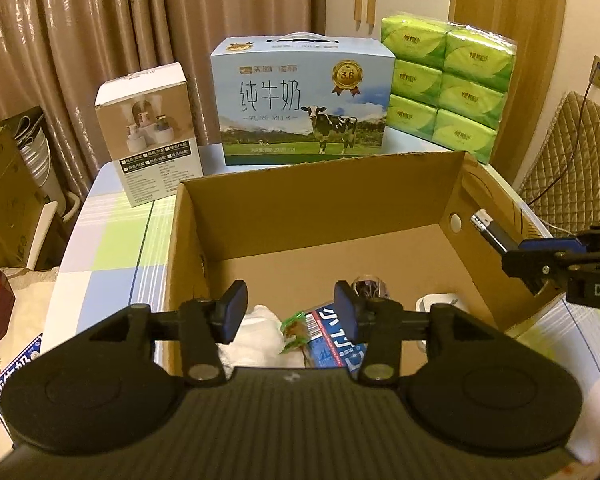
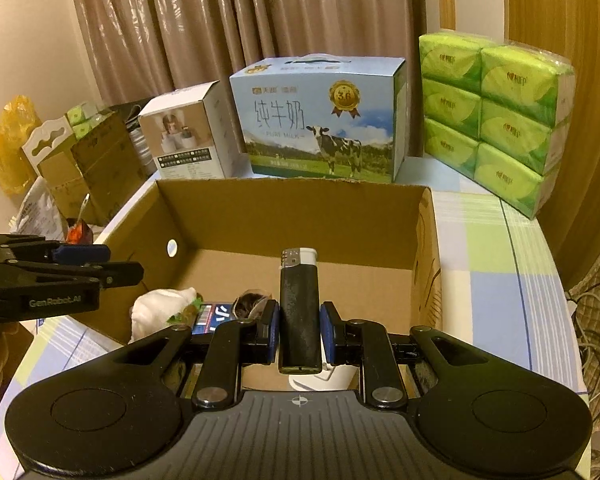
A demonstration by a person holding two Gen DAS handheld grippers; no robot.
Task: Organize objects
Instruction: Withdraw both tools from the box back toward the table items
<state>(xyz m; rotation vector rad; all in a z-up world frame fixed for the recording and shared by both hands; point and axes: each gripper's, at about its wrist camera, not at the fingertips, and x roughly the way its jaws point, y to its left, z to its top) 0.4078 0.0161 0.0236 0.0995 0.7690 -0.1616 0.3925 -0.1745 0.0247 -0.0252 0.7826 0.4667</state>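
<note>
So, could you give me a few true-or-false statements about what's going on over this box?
1. The right claw grips a black lighter. True.
2. The left claw holds a snack packet. False: it is open with nothing between its pads.
3. The cardboard box is empty. False: a white cloth and a blue packet, among other things, lie inside.
4. A milk carton with a cow picture stands behind the box. True.
5. The green tissue packs are inside the box. False: they stand behind it on the table.

Matt cardboard box (image 2: 300, 216); scuffed black plastic lighter (image 2: 300, 320).
</note>
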